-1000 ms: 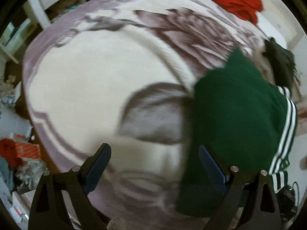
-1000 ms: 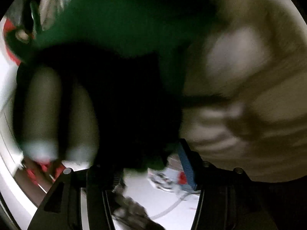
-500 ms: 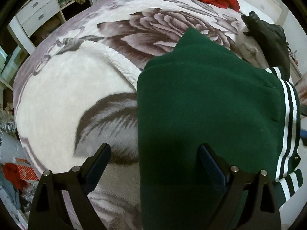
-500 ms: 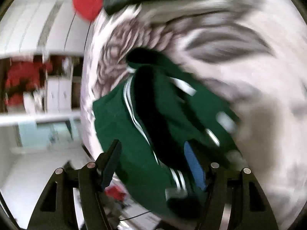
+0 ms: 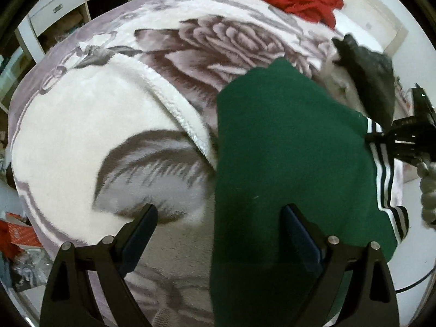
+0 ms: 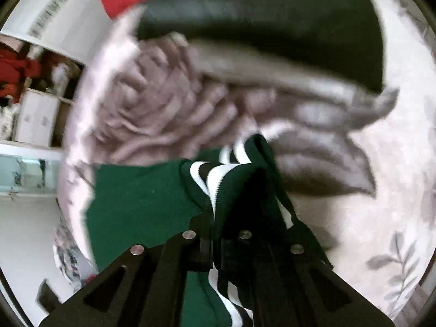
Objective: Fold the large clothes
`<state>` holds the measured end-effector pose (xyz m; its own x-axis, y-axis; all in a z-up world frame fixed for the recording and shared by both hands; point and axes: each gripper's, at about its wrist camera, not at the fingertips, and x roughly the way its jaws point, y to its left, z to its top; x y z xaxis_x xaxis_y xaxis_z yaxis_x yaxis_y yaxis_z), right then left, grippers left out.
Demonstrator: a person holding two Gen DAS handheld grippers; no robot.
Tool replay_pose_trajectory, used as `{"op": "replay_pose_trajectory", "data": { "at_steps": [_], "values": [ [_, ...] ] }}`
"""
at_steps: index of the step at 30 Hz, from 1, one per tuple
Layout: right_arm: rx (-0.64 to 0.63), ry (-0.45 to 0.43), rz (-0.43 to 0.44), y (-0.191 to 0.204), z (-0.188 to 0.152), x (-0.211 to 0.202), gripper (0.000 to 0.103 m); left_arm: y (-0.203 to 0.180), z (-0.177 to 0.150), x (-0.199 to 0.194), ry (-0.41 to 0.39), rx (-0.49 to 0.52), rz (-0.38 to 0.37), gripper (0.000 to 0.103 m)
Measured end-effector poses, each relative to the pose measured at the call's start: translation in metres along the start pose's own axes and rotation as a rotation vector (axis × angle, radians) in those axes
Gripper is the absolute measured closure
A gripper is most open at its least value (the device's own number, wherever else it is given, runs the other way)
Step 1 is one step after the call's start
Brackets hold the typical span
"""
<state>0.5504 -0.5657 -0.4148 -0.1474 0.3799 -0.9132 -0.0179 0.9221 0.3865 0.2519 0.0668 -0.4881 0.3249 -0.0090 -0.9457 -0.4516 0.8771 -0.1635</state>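
- the right hand-held gripper (image 6: pixel 216 248) is pinching the green garment (image 5: pixel 286 163) at its striped hem (image 6: pixel 218 179).
- the left hand-held gripper (image 5: pixel 218 234) is hovering released; it should be pinning the fold flat on the bed (image 5: pixel 81 136).

At the upper left of your left wrist view stands a white drawer unit with open shelves (image 5: pixel 58 8), cluttered inside. A plush grey-and-white rose-patterned blanket (image 5: pixel 81 125) covers the bed across the middle. Your right wrist view shows white floor (image 6: pixel 27 231) at lower left.
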Motion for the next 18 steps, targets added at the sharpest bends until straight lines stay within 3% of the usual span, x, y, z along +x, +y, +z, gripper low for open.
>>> {"op": "replay_pose_trajectory", "data": {
  "at_steps": [2, 4, 6, 7, 10, 13, 14, 15, 18],
  "values": [
    [0.032, 0.056, 0.081, -0.009, -0.011, 0.001, 0.093, 0.0, -0.002, 0.005, 0.017, 0.008, 0.006, 0.009],
    [0.016, 0.055, 0.116, -0.012, -0.031, -0.018, 0.063, 0.003, -0.008, 0.008, 0.034, 0.007, 0.008, 0.009],
    [0.005, 0.038, 0.148, -0.02, -0.062, -0.045, 0.043, 0.007, -0.012, 0.008, 0.04, 0.003, 0.019, 0.009],
    [0.008, 0.046, 0.155, -0.025, -0.079, -0.054, 0.041, 0.008, -0.014, 0.007, 0.042, 0.002, 0.023, 0.009],
    [0.03, 0.119, 0.169, -0.033, -0.122, -0.047, 0.041, 0.009, -0.021, 0.003, 0.037, -0.002, 0.045, 0.009],
    [0.019, 0.207, 0.126, -0.035, -0.15, 0.0, 0.041, 0.008, -0.026, 0.002, 0.044, -0.002, 0.057, 0.009],
    [0.017, 0.187, 0.138, -0.035, -0.156, 0.005, 0.047, 0.007, -0.027, 0.002, 0.048, -0.001, 0.058, 0.009],
    [0.004, 0.144, 0.113, -0.034, -0.161, 0.007, 0.091, 0.006, -0.028, 0.002, 0.056, 0.002, 0.058, 0.009],
    [0.024, 0.043, 0.099, -0.032, -0.176, -0.021, 0.096, 0.0, -0.03, -0.005, 0.054, 0.035, 0.059, 0.009]
  ]
}}
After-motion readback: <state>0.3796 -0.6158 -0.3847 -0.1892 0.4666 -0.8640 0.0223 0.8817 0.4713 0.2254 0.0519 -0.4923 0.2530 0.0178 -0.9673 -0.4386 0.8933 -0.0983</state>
